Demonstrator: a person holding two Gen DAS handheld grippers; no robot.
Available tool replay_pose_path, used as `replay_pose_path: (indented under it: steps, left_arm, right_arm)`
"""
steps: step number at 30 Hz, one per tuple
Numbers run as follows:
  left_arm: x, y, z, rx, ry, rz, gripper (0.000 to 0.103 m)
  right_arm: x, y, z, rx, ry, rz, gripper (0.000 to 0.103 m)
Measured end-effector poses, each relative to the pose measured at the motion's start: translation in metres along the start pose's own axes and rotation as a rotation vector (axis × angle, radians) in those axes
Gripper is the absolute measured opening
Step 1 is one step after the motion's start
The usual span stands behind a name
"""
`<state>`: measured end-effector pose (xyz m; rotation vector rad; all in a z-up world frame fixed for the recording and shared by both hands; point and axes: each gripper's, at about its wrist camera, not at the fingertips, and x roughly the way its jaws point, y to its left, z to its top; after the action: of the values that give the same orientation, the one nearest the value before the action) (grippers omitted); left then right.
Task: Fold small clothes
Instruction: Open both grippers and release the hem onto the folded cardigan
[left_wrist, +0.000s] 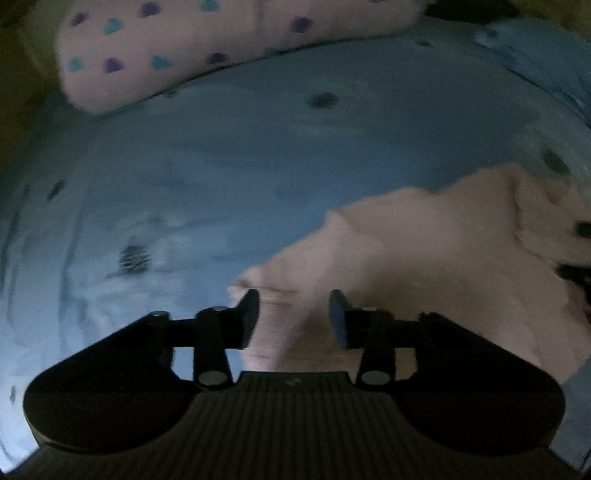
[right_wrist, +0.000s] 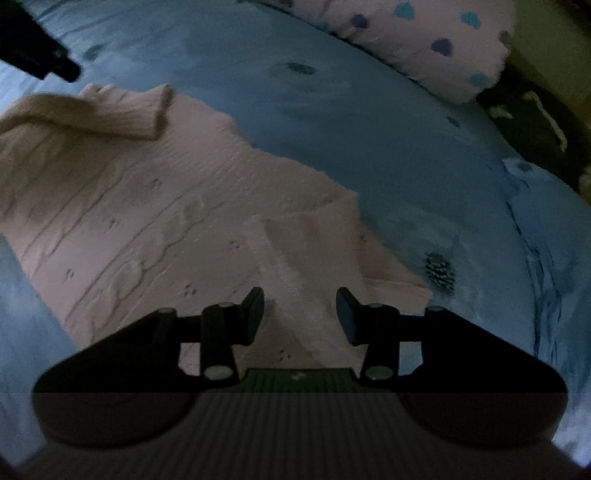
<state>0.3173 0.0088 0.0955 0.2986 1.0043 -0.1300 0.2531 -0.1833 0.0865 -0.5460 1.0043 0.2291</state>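
Observation:
A small pale pink knit garment lies spread on a blue bedsheet. One sleeve is folded over its far left part. My right gripper is open just above the garment's near right edge. My left gripper is open over the garment's near left corner; this view is blurred. The left gripper's dark tip shows in the right wrist view at the top left. The right gripper shows dark at the right edge of the left wrist view.
A pink pillow with blue and purple hearts lies at the head of the bed, also in the right wrist view. The sheet has dark printed spots. A dark object sits beyond the bed's right edge.

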Motion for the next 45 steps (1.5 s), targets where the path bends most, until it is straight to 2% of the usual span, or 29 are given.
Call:
replay_pose_path:
  steps: [3, 8, 9, 11, 12, 13, 14, 15, 18, 22, 24, 27, 29, 31, 33, 35, 37, 39, 42, 45]
  left_arm:
    - [0.013, -0.02, -0.002, 0.082, 0.013, 0.007, 0.053]
    - [0.043, -0.029, -0.004, 0.13, 0.053, 0.058, 0.052]
    - [0.045, -0.028, -0.004, 0.135, 0.053, 0.069, 0.048]
    - [0.045, -0.022, -0.002, 0.107, 0.05, 0.064, 0.024]
    - [0.042, -0.017, 0.0, 0.079, 0.051, 0.06, 0.023]
    - [0.04, -0.012, 0.001, 0.057, 0.047, 0.064, 0.022]
    - [0.036, -0.006, 0.002, 0.033, 0.041, 0.077, 0.021]
    - [0.032, 0.001, 0.004, 0.014, 0.035, 0.095, 0.021]
    - [0.028, 0.019, 0.006, -0.042, 0.028, 0.133, 0.02]
    - [0.041, 0.039, 0.012, -0.096, 0.058, 0.191, 0.021]
    - [0.049, 0.044, 0.015, -0.114, 0.071, 0.212, 0.022]
    - [0.056, 0.049, 0.016, -0.133, 0.097, 0.219, 0.022]
    - [0.058, 0.048, 0.014, -0.132, 0.111, 0.228, 0.022]
    - [0.055, 0.047, 0.01, -0.128, 0.129, 0.23, 0.023]
    - [0.049, 0.049, 0.009, -0.138, 0.142, 0.225, 0.028]
    - [0.038, 0.052, 0.007, -0.163, 0.148, 0.216, 0.052]
    - [0.025, 0.057, 0.005, -0.199, 0.147, 0.208, 0.063]
    - [0.014, 0.062, 0.002, -0.23, 0.152, 0.2, 0.068]
    - [0.002, 0.067, -0.005, -0.281, 0.181, 0.187, 0.075]
    - [-0.005, 0.065, -0.013, -0.298, 0.205, 0.183, 0.076]
  right_arm:
    - [0.007, 0.001, 0.002, -0.007, 0.014, 0.006, 0.045]
    - [0.022, -0.009, 0.005, 0.083, 0.044, 0.033, 0.045]
    - [0.025, -0.011, 0.005, 0.103, 0.05, 0.038, 0.045]
    - [0.028, -0.014, 0.003, 0.139, 0.058, 0.049, 0.044]
    - [0.03, -0.016, 0.002, 0.155, 0.06, 0.056, 0.043]
    - [0.031, -0.018, 0.0, 0.173, 0.06, 0.062, 0.039]
    - [0.031, -0.02, 0.0, 0.189, 0.055, 0.072, 0.031]
    - [0.03, -0.022, 0.0, 0.204, 0.051, 0.075, 0.016]
    - [0.02, -0.034, -0.001, 0.288, 0.021, 0.058, 0.014]
    - [0.007, -0.07, -0.01, 0.513, -0.014, 0.036, 0.014]
    - [0.014, -0.088, -0.019, 0.626, 0.009, 0.022, 0.014]
    - [0.033, -0.107, -0.03, 0.724, 0.051, -0.026, 0.017]
    - [0.044, -0.117, -0.037, 0.785, 0.073, -0.067, 0.022]
    - [0.048, -0.122, -0.04, 0.837, 0.107, -0.115, 0.041]
    - [0.044, -0.122, -0.041, 0.859, 0.117, -0.14, 0.044]
    - [0.035, -0.121, -0.043, 0.869, 0.114, -0.114, 0.044]
    - [0.019, -0.119, -0.046, 0.876, 0.095, -0.071, 0.044]
    - [0.005, -0.114, -0.051, 0.876, 0.083, -0.031, 0.047]
    - [-0.012, -0.106, -0.065, 0.889, 0.088, 0.009, 0.06]
    - [-0.018, -0.096, -0.074, 0.892, 0.109, 0.033, 0.061]
